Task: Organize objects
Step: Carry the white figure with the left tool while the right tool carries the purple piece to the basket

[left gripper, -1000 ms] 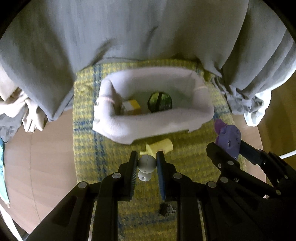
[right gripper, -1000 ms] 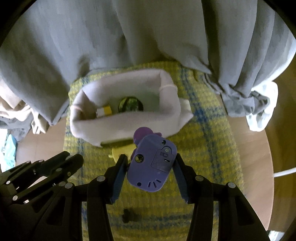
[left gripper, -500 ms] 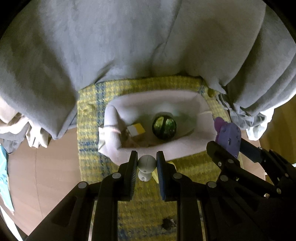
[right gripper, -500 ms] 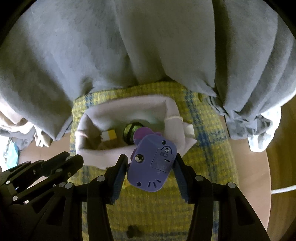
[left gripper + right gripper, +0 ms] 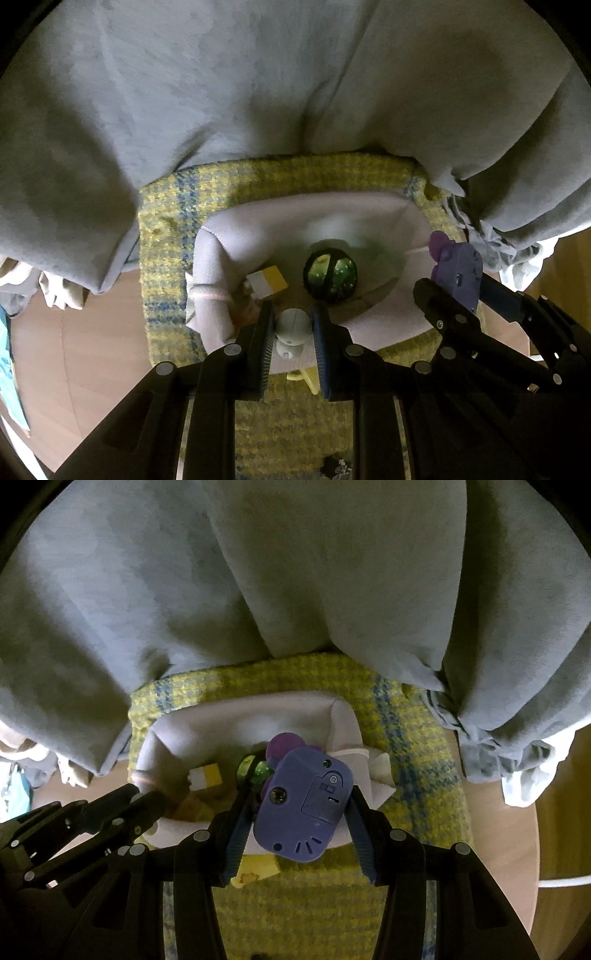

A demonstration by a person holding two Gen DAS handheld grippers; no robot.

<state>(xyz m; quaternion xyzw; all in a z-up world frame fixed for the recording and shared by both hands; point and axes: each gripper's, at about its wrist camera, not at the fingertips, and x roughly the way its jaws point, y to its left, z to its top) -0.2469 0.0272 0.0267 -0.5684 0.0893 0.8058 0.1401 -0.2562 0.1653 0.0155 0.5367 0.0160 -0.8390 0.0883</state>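
My left gripper point(image 5: 292, 332) is shut on a small grey round toy point(image 5: 292, 324) and holds it over the near rim of a white fabric basket point(image 5: 369, 214). Inside the basket lie a green-and-black ball point(image 5: 330, 275) and a yellow-and-white block point(image 5: 266, 282). My right gripper point(image 5: 301, 808) is shut on a purple toy point(image 5: 303, 808) and holds it over the same basket point(image 5: 236, 716), at its right side; the toy also shows in the left wrist view point(image 5: 458, 269). A pale yellow toy point(image 5: 304, 376) lies on the mat below the left gripper, mostly hidden.
The basket stands on a yellow-and-blue woven mat point(image 5: 166, 258) on a round wooden table point(image 5: 74, 350). A grey blanket point(image 5: 258, 92) hangs behind and around the mat. A small dark object point(image 5: 334, 466) lies on the mat near me. A white cable point(image 5: 561, 880) crosses the table's right edge.
Both grippers moved forward with their toys, from over the mat to over the basket. The yellow toy, once ahead of the left gripper, now lies beneath it.
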